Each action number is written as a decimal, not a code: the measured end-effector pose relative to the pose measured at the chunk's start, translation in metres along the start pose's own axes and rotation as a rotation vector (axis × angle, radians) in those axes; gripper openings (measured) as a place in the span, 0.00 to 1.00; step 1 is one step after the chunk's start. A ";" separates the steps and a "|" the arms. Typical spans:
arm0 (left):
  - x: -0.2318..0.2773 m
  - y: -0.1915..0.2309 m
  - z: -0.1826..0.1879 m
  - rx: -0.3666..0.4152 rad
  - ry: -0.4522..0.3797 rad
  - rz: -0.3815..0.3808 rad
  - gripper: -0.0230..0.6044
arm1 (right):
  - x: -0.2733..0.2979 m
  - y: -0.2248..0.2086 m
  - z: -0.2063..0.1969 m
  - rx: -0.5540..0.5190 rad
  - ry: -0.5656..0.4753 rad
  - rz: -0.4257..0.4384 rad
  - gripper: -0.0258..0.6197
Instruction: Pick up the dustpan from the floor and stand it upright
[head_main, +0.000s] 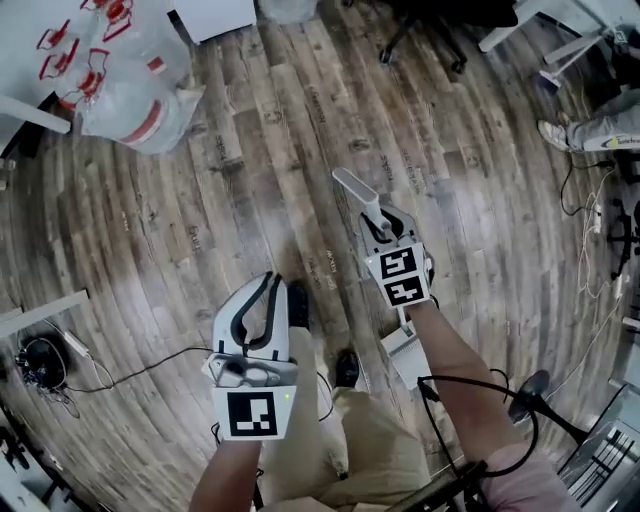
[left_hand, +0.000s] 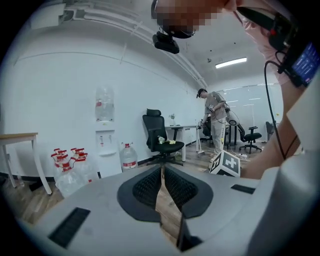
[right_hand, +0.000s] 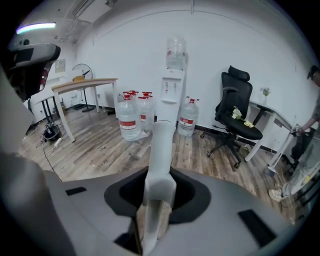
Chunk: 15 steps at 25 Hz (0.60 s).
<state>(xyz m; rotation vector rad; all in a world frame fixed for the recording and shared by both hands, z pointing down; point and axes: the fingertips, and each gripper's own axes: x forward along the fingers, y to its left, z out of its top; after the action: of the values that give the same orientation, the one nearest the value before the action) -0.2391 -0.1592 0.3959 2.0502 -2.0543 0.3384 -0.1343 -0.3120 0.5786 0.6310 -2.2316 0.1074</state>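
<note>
The dustpan hangs off the wooden floor in my right gripper (head_main: 385, 222). Its pale grey handle (head_main: 356, 190) sticks out past the jaws, and its pan (head_main: 408, 352) shows below the gripper beside my forearm. The right gripper view shows the handle (right_hand: 162, 150) clamped between the dark pads and running straight away from the camera; my right gripper (right_hand: 159, 186) is shut on it. My left gripper (head_main: 272, 285) is held lower left, apart from the dustpan, its fingertips together. In the left gripper view the left gripper (left_hand: 162, 172) has its pads nearly touching, with nothing between them.
My shoes (head_main: 298, 303) stand on the floor between the grippers. Bagged water bottles (head_main: 120, 70) lie at the far left and an office chair base (head_main: 420, 30) at the top. A cable (head_main: 130, 365) runs across the floor at the left. Another person (left_hand: 216, 120) stands by a desk.
</note>
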 end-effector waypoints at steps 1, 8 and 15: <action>-0.007 -0.007 0.010 0.002 -0.009 0.000 0.06 | -0.017 -0.003 0.001 0.003 -0.012 -0.007 0.19; -0.062 -0.066 0.064 0.004 -0.094 0.014 0.06 | -0.128 -0.018 -0.018 0.016 -0.080 -0.054 0.19; -0.111 -0.125 0.110 0.082 -0.148 -0.013 0.06 | -0.230 -0.018 -0.044 -0.001 -0.143 -0.068 0.20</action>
<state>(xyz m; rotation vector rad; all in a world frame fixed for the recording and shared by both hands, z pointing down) -0.1126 -0.0881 0.2573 2.1964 -2.1439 0.2810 0.0331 -0.2225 0.4394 0.7341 -2.3441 0.0272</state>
